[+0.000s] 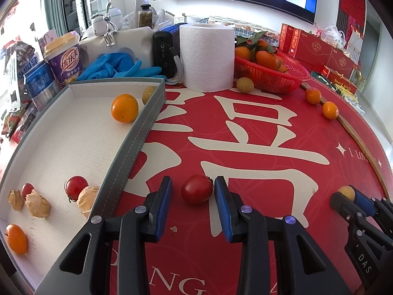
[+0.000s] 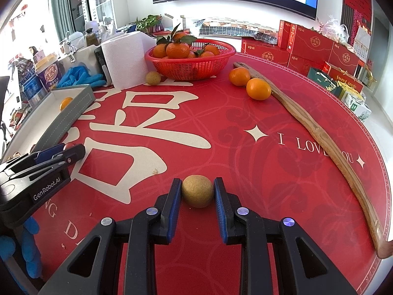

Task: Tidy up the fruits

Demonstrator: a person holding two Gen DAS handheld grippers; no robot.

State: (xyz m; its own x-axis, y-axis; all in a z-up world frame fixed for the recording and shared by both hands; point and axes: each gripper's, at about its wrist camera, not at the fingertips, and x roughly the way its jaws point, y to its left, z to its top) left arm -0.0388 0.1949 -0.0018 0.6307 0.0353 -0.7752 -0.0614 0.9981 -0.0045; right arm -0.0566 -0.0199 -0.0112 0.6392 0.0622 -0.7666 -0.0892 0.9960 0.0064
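**Two fruits between the fingers, tray part filled**

The counter (image 2: 245, 159) wore a red cloth with large cream characters, a big screen on the wall behind it. From the left wrist view, my left gripper (image 1: 194, 191) sat low in the frame with a red tomato (image 1: 197, 188) between its fingers; the right pad touched the fruit, but a gap showed on the left, so the fingers were released, not yet clamped. In the right wrist view, my right gripper (image 2: 197, 191) was clenched on a tan round fruit (image 2: 197, 191) resting on the cloth, both pads against it. The grey tray (image 1: 137, 137) at the left of the left view held oranges, small tomatoes and pale husked fruits. A red basket (image 2: 191, 61) of tangerines stood at upper centre of the right view, two loose oranges (image 2: 248, 81) just to its right.
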